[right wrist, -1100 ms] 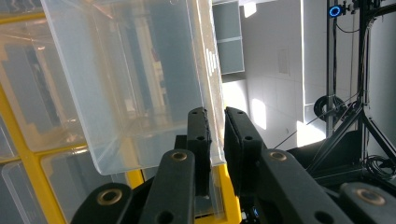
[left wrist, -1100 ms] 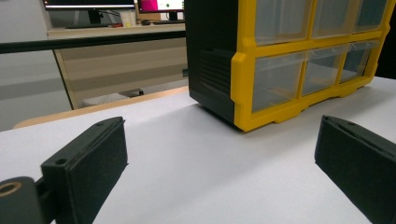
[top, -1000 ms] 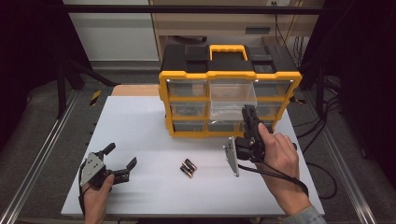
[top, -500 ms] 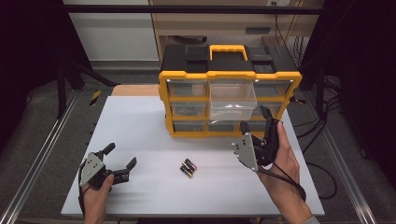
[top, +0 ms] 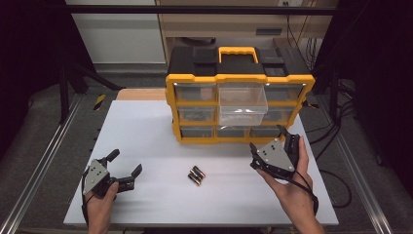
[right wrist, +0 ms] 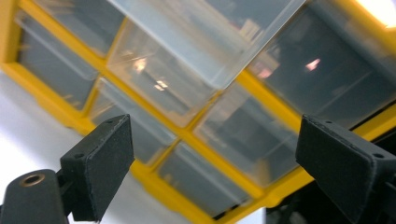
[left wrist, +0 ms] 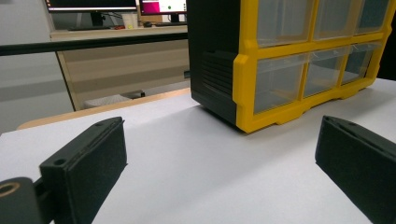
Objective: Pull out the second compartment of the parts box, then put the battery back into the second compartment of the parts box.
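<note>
The drawer (top: 242, 101) has been released: the jaws of the right gripper (top: 274, 148) have just been opened and withdrawn, nothing between them. The drawer is left pulled out of the organizer (top: 238, 80). The batteries (top: 196, 176) lie on the tabletop (top: 146, 131), probably next. The left gripper (top: 125, 166) jaws are apart, empty.

A white rectangular surface (top: 146, 131) sits on a thin wooden board (top: 134, 94) that shows at its far left edge. Two small black cylindrical batteries with copper-coloured ends (top: 196, 176) lie side by side, touching, near its front middle. Metal frame rails (top: 46, 158) flank it, over grey floor (top: 34, 112)
</note>
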Demonstrator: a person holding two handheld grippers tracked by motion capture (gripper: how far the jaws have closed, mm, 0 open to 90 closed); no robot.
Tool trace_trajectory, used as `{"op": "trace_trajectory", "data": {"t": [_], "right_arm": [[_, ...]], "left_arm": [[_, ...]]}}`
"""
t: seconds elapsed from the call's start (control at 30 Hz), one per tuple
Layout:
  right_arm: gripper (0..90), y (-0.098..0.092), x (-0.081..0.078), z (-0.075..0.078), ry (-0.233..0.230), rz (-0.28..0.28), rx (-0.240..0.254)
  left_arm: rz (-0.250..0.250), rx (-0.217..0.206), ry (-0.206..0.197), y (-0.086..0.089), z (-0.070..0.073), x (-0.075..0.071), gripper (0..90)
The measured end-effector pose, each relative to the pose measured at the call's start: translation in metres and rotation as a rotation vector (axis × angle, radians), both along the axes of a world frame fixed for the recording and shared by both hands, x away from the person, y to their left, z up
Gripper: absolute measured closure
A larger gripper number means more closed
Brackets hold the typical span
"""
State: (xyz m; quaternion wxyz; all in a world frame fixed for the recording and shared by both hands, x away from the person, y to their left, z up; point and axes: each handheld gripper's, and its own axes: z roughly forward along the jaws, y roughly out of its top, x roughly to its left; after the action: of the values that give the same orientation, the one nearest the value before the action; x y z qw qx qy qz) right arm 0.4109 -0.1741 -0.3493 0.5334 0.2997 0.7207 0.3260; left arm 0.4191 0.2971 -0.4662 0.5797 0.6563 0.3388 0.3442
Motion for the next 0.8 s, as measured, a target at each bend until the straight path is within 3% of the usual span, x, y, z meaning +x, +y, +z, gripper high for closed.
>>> {"op": "trace_trajectory", "data": {"t": [0.27,0.37,0.47,0.6,0.63,0.73,0.8], "right_arm": [[11.5,-0.003,0.007,-0.010,0.083,0.033,0.093],[11.5,-0.002,0.010,-0.018,0.140,0.056,0.130],[11.6,-0.002,0.011,-0.021,0.160,0.066,0.145],[12.0,0.003,0.016,-0.032,0.225,0.093,0.202],[12.0,0.003,0.016,-0.032,0.225,0.093,0.202],[12.1,0.012,0.019,-0.043,0.287,0.120,0.218],[12.4,0.015,0.020,-0.046,0.294,0.130,0.222]], "left_arm": [[-0.005,0.000,-0.006,0.000,0.000,0.000,1.2],[-0.005,0.000,-0.007,0.000,0.000,0.000,1.2],[-0.005,0.002,-0.006,0.001,0.000,0.000,1.2],[-0.003,0.000,-0.010,0.001,0.001,-0.001,1.2],[-0.003,0.000,-0.010,0.001,0.001,-0.001,1.2],[-0.003,0.003,-0.009,0.000,0.000,-0.001,1.2],[-0.003,0.003,-0.012,0.001,0.001,-0.001,1.2]]}}
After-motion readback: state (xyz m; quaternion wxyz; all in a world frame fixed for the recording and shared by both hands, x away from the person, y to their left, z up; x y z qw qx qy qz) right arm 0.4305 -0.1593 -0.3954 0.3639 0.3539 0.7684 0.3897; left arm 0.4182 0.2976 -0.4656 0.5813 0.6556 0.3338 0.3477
